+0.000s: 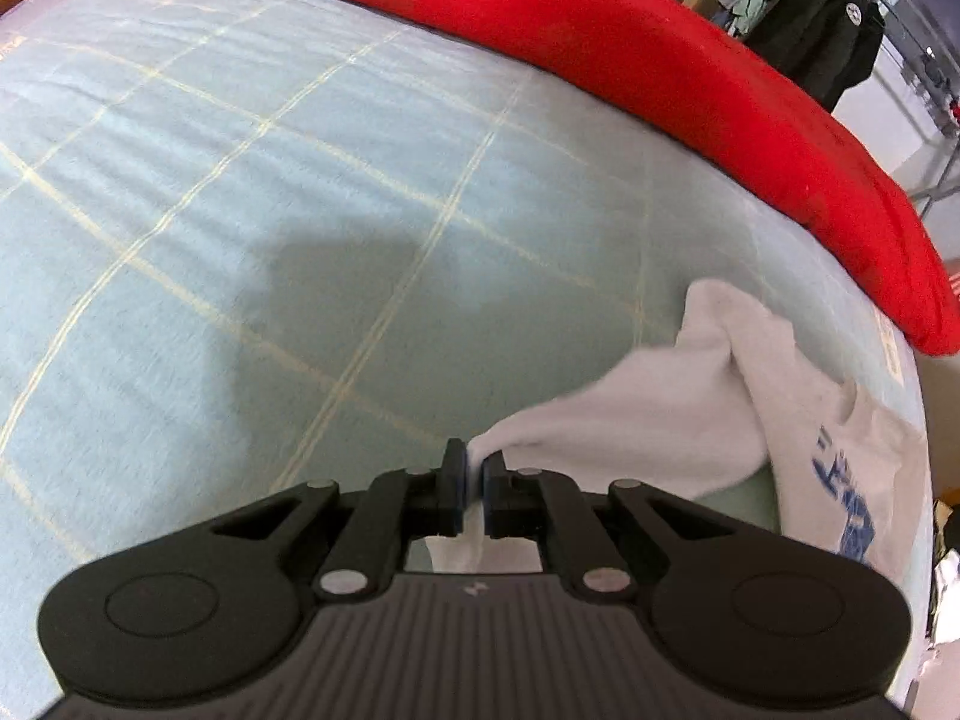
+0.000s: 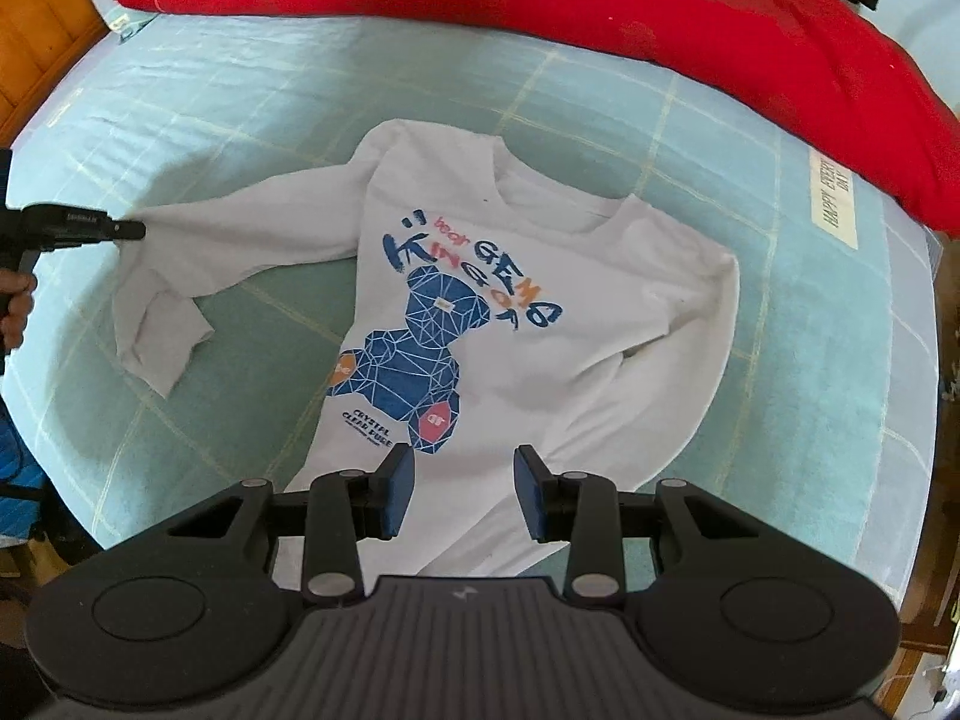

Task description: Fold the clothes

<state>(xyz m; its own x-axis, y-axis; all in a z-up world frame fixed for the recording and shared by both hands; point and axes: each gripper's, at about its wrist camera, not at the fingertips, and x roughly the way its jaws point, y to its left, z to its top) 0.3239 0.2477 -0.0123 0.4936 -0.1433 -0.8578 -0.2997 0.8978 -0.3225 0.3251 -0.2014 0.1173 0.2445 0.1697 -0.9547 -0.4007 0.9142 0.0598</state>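
Observation:
A white long-sleeved shirt [image 2: 528,324] with a blue bear print lies face up on the pale blue checked bedcover [image 2: 240,90]. Its left sleeve [image 2: 180,276] stretches out sideways, the cuff end folded back. My left gripper [image 1: 473,480] is shut on that sleeve [image 1: 630,420], lifting the cloth off the bed; in the right wrist view the left gripper [image 2: 129,230] shows at the left edge, pinching the sleeve. My right gripper [image 2: 463,492] hovers open over the shirt's lower hem with nothing between its fingers.
A thick red quilt [image 2: 660,18] runs along the far side of the bed. Behind it a rack holds hanging dark clothes [image 1: 834,36]. A wooden headboard [image 2: 36,30] stands at the left, and a hand [image 2: 15,306] shows there.

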